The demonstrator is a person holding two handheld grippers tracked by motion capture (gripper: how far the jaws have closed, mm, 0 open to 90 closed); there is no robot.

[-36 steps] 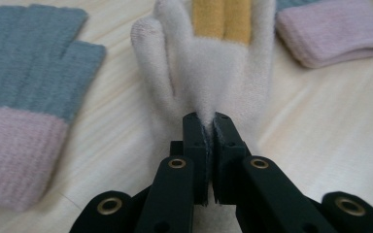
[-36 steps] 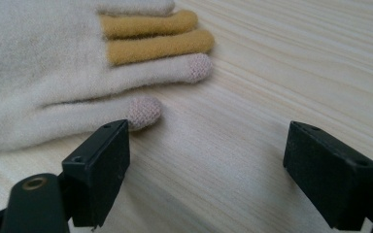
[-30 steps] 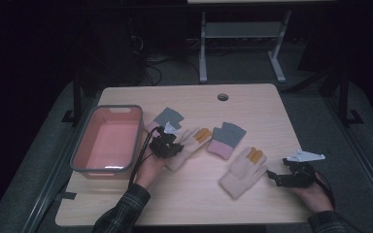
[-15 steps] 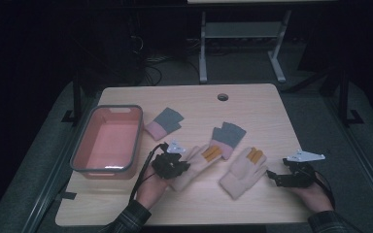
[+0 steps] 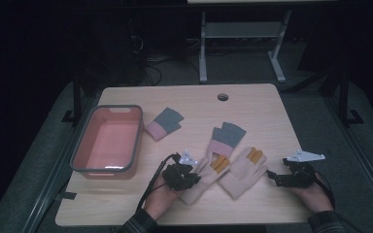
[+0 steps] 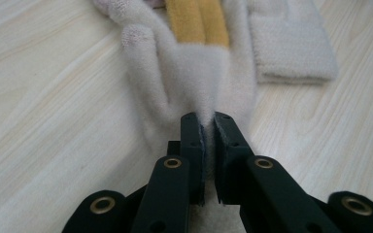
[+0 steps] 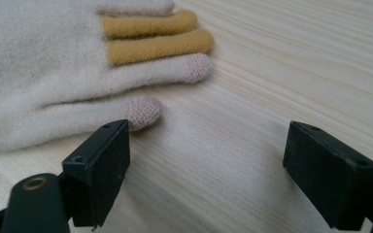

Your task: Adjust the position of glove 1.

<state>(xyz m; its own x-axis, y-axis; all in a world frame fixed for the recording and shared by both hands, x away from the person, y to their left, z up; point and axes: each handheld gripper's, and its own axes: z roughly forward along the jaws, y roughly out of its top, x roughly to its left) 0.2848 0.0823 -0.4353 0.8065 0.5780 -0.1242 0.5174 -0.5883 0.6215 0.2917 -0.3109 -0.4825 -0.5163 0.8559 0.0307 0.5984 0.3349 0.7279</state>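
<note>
Pale wooden table (image 5: 252,104) stands in a dark room, and at its near edge the left gripper (image 5: 194,178) pinches the cuff end of a fluffy cream glove with two mustard-yellow fingers (image 6: 194,73), while the right gripper (image 5: 271,175) rests near right with jaws spread wide and empty, just right of a matching cream glove (image 7: 53,63). Farther off lie a grey-and-pink fingerless mitten (image 5: 226,138), touching the gloves' fingertips, another (image 5: 163,123) farther left, and a salmon-pink plastic bin with a grey rim (image 5: 108,141) at far left.

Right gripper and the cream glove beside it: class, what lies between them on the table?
Bare wood: in the right gripper view, the right gripper stands open beside the cream glove, nothing between.
</note>
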